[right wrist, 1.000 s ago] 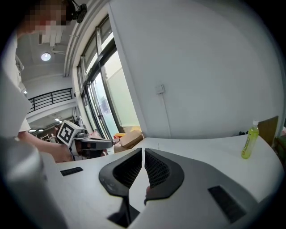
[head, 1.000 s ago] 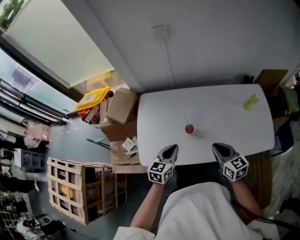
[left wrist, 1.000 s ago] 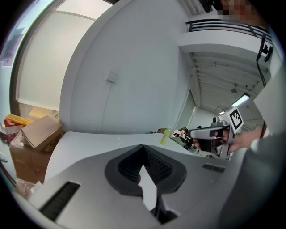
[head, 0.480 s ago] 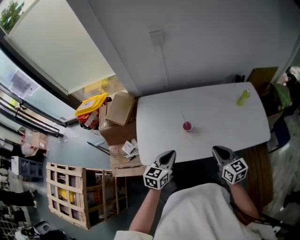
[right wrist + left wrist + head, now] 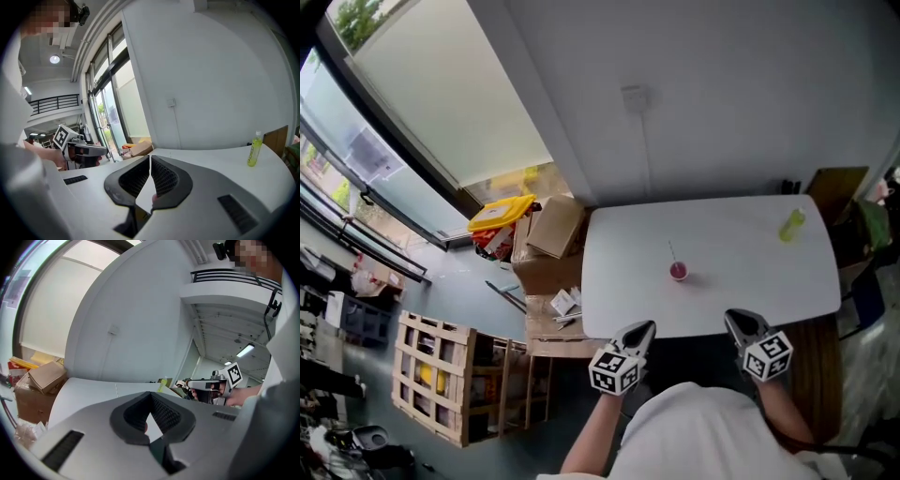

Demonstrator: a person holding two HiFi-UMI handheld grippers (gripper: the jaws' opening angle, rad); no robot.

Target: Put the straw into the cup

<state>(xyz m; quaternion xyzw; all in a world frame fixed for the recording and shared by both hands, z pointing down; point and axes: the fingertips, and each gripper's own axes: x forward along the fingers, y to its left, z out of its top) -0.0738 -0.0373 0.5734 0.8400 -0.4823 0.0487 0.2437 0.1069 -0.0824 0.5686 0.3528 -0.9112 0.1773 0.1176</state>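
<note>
Grey jaws on both tools are pressed together at the tips, with nothing between them. The left gripper (image 5: 639,330) and the right gripper (image 5: 741,323) are held side by side just off the near edge of the white table (image 5: 750,281). Farther in, near the table's middle, stands a small pink cup (image 5: 678,271). A thin straw (image 5: 672,251) shows just behind it; I cannot tell whether it is in the cup or beside it. A yellow-green bottle (image 5: 791,225) stands upright at the far right corner.
</note>
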